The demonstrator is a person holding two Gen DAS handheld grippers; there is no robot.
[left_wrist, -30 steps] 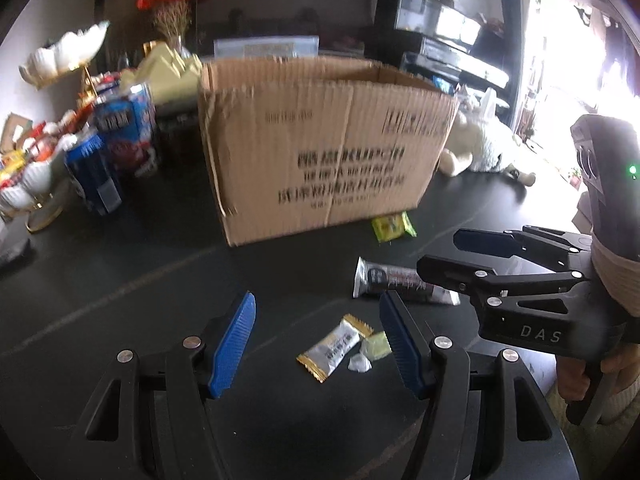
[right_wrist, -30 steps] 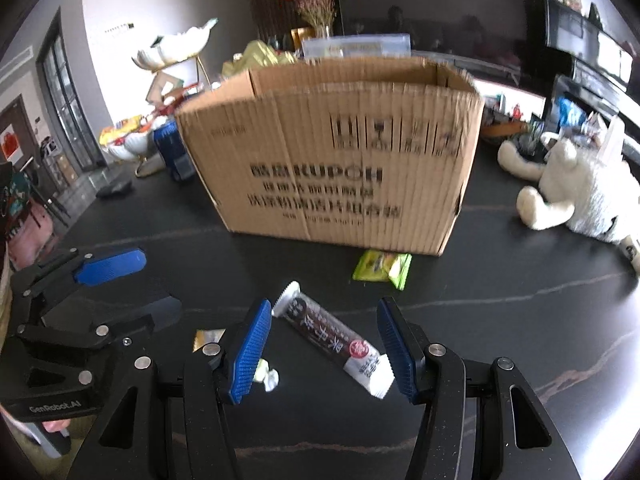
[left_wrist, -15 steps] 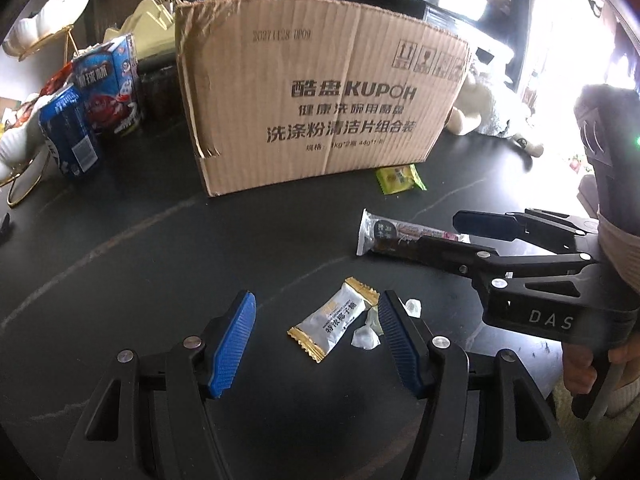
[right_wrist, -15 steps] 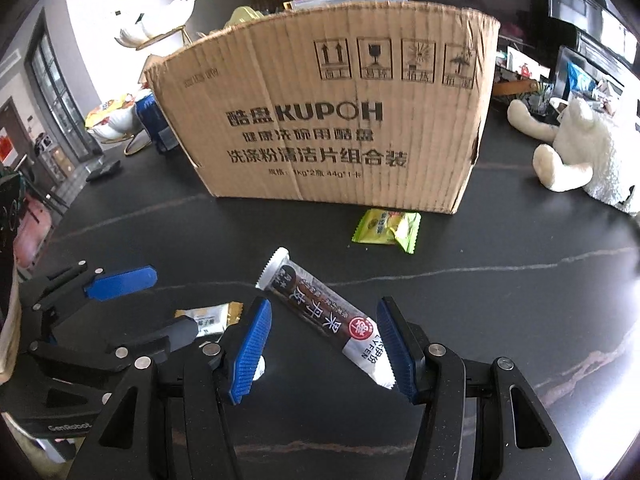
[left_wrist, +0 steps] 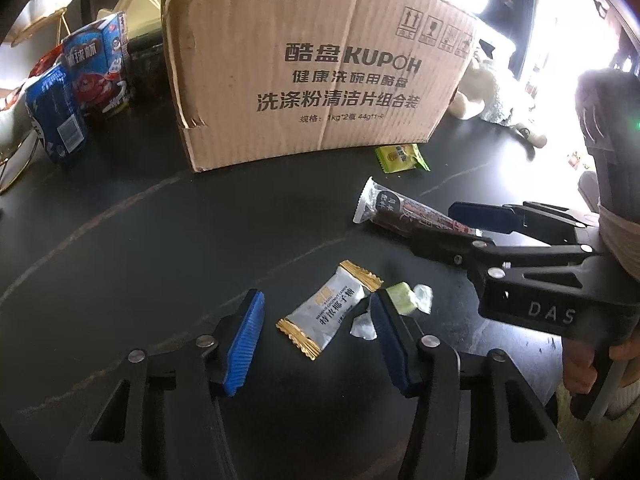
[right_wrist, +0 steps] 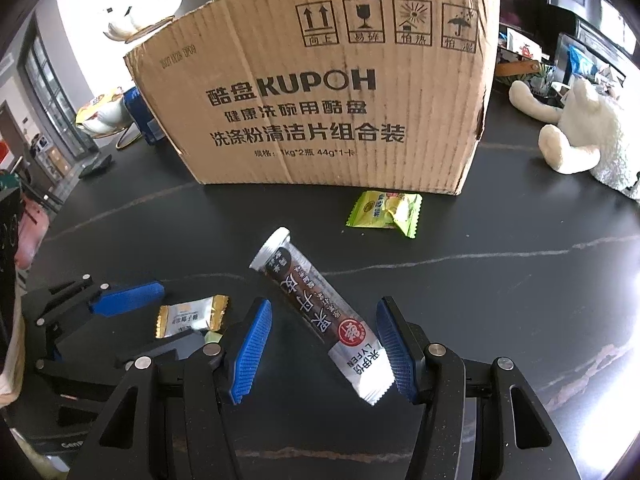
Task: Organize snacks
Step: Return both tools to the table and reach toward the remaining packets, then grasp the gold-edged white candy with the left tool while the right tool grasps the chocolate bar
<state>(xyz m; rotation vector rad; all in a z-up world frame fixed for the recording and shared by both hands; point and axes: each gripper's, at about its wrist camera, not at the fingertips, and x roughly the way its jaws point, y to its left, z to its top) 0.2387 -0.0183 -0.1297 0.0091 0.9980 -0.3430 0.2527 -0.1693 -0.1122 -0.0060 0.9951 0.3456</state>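
Two blue-padded tools lowered over wrapped snacks on the black stone table [left_wrist: 120, 240], in front of the brown cardboard box [left_wrist: 320, 72].

Left tool [left_wrist: 316, 332] closing, pads not yet pressing, around the silver gold-ended candy wrapper [left_wrist: 330, 309]; small pale green candy [left_wrist: 404, 298] just beside the right pad. Right tool [right_wrist: 324, 346] released, astride the long dark brown and silver snack stick [right_wrist: 320, 308], lying slantwise, no pad contact seen. Green snack packet [right_wrist: 386, 213] near the box foot. White plush toy [right_wrist: 588, 132] off to the right.
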